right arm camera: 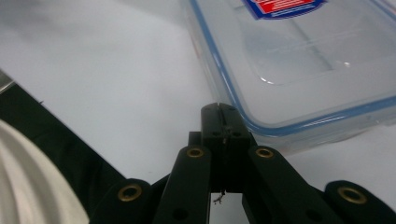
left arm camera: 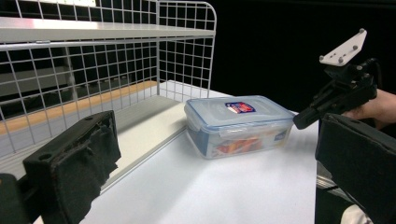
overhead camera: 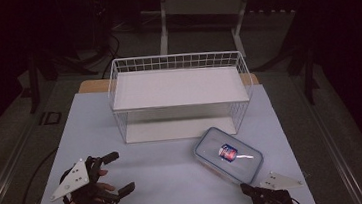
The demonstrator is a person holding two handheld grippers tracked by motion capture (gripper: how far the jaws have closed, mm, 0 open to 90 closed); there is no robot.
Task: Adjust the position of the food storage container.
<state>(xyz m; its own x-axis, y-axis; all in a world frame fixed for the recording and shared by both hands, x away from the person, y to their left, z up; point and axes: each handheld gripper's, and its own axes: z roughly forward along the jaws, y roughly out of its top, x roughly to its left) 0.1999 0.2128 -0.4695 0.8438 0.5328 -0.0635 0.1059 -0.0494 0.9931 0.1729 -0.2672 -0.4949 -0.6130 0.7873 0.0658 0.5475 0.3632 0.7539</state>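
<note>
A clear lidded plastic container (overhead camera: pixel 228 155) with a blue seal and a red-and-blue label lies on the table at the front right, just ahead of the rack. My right gripper (overhead camera: pixel 244 189) is at the table's near edge, shut with nothing in it. In the right gripper view its closed tips (right arm camera: pixel 222 112) sit right at the container's (right arm camera: pixel 303 60) near rim; contact is unclear. My left gripper (overhead camera: pixel 121 172) rests at the front left, jaws wide open and nothing between them. The left gripper view looks between its pads (left arm camera: pixel 215 168) toward the container (left arm camera: pixel 238 123) and the right gripper (left arm camera: pixel 303 119).
A white wire rack (overhead camera: pixel 177 87) with an upper and a lower shelf stands at the middle back of the pale table (overhead camera: pixel 162 184); its mesh side (left arm camera: pixel 93 70) is close on the left in the left gripper view. The room around is dark.
</note>
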